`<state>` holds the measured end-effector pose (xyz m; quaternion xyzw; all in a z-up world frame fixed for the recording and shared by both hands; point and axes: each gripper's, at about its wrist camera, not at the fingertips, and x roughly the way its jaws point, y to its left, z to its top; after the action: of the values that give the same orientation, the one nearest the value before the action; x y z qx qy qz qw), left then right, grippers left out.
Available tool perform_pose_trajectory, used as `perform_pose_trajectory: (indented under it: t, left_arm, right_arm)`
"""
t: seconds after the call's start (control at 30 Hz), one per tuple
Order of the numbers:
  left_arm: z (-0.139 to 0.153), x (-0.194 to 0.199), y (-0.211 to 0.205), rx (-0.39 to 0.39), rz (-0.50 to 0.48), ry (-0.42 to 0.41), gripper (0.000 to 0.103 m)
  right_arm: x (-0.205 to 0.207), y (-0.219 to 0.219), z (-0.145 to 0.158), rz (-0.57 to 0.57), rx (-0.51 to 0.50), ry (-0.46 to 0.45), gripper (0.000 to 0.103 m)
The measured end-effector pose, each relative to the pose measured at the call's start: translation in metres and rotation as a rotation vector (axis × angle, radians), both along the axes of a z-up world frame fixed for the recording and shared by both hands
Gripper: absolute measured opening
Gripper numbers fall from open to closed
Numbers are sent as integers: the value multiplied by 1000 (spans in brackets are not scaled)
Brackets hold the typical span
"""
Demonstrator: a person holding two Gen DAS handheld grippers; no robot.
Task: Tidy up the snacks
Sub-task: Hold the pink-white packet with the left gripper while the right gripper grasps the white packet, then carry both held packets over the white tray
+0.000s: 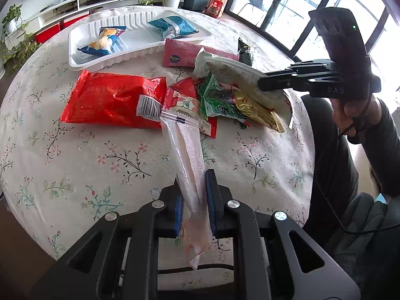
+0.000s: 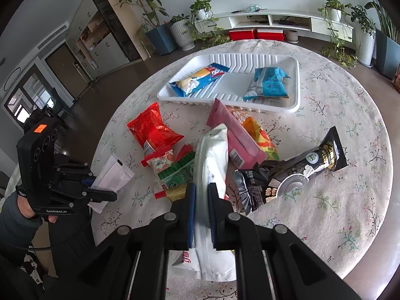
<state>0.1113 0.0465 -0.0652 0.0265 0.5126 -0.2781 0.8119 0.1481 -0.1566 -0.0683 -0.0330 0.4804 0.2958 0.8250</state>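
My left gripper (image 1: 193, 195) is shut on a long clear-and-white snack packet (image 1: 183, 150) and holds it above the near part of the table; it also shows in the right wrist view (image 2: 113, 175). My right gripper (image 2: 201, 195) is shut on a white snack bag (image 2: 212, 155) above the snack pile; the bag also shows in the left wrist view (image 1: 232, 72). A white tray (image 1: 140, 20) at the far side holds a blue-yellow packet (image 1: 103, 41) and a light blue packet (image 1: 172, 26).
A pile of loose snacks lies on the floral tablecloth: a big red bag (image 1: 110, 98), a pink packet (image 1: 183, 55), green (image 1: 220, 102) and gold (image 1: 257, 111) packets, and a black bag (image 2: 295, 170). The table edge drops off at the right (image 1: 307, 135).
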Motion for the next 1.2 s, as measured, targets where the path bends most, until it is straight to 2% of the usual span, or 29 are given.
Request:
perform_pose_trajectory:
  t: [0.07,0.17,0.33,0.53,0.57,0.6,0.87,1.2]
  left_arm:
    - [0,0,0,-3,1,-2,14]
    - [-1,0,0,-3,0,-1,14]
    - [-1,-2,1,-8,2,-2,14]
    - [-2,-1,1,-10,-4,1,15]
    - [-2,-1,2,-12,-2,1,15]
    - [-2,0,2,-14,1,1,14]
    - [-1,0,3,-20,7,-1,14]
    - [6,-1,10,-61,44,-25,14]
  right_arm:
    - [-2,4,-3,-4,-61,-9,12]
    - [4,3,-8,-18,-84,14,13]
    - [20,9,-18,-47,-155,70,31]
    - [28,20,-34,-28,-225,115,35]
    - [29,19,-36,-32,-215,116,31]
    - [31,16,-36,-38,-193,120,22]
    - [22,-3,-28,-74,-81,123,14]
    - [14,-19,5,-114,120,75,14]
